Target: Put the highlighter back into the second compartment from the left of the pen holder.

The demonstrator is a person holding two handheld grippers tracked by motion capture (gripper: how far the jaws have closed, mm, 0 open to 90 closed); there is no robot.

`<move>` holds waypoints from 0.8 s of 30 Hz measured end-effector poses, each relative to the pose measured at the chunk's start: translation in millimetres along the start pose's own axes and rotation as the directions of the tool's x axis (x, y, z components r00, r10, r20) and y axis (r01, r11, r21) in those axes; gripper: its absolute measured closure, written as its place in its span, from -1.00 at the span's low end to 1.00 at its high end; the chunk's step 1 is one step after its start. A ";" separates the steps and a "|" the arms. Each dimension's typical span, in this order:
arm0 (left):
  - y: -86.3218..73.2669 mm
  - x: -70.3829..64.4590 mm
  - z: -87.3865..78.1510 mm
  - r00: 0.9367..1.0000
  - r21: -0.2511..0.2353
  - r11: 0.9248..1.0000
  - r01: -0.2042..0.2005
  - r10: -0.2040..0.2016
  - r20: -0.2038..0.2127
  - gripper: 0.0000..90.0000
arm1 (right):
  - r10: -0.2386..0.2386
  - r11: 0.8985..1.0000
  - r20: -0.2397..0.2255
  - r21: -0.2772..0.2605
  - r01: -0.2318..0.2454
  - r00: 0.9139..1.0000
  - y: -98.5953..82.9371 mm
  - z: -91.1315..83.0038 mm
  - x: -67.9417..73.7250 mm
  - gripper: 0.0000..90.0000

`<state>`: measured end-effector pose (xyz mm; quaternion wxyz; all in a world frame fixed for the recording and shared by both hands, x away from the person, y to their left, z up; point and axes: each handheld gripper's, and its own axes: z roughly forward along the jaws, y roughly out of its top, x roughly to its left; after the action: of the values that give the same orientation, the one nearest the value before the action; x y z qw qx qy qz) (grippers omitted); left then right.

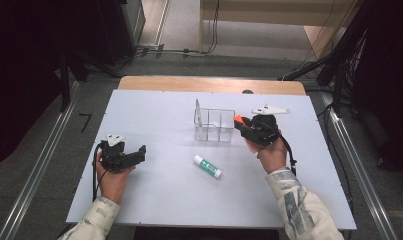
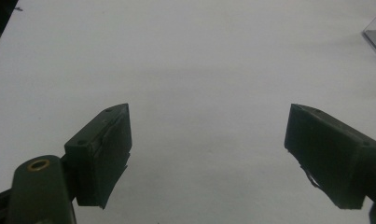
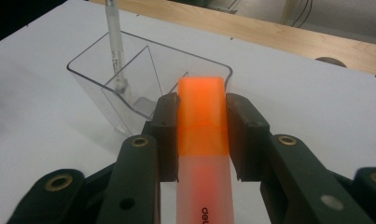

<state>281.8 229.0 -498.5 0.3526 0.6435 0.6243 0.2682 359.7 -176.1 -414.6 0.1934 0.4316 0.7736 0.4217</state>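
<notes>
An orange highlighter (image 3: 202,135) is clamped between the jaws of the right gripper (image 3: 202,116), its orange cap held just at the near rim of a clear plastic pen holder (image 3: 129,74) in which a white pen (image 3: 114,42) is stood upright. The left gripper (image 2: 209,140) is held low over the white table (image 1: 159,190) at the left, its jaws spread wide apart around nothing. A white and green glue stick (image 1: 207,166) is seen lying on the table in front of the holder.

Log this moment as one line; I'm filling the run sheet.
right gripper: shut on orange highlighter, beside clear organizer | left gripper: open, idle | glue stick: on table
</notes>
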 end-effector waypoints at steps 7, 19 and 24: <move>0.0 0.0 -0.2 1.000 0.000 1.000 -0.003 0.003 0.003 -0.66 | -0.010 1.000 -0.008 -0.010 0.010 1.000 8.8 3.8 5.4 0.44; 0.0 0.1 -0.2 1.000 -0.001 1.000 0.001 -0.001 0.003 -0.66 | -0.022 1.000 -0.027 -0.022 0.022 0.999 26.3 13.6 17.3 0.44; 0.0 0.3 -0.5 1.000 -0.003 1.000 0.002 -0.002 0.003 -0.66 | -0.028 0.999 -0.031 -0.028 0.027 0.999 33.2 17.9 21.7 0.44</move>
<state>281.4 229.3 -498.2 0.3544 0.6429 0.6240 0.2679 376.4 -140.3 -396.2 0.1928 0.4113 0.7767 0.4364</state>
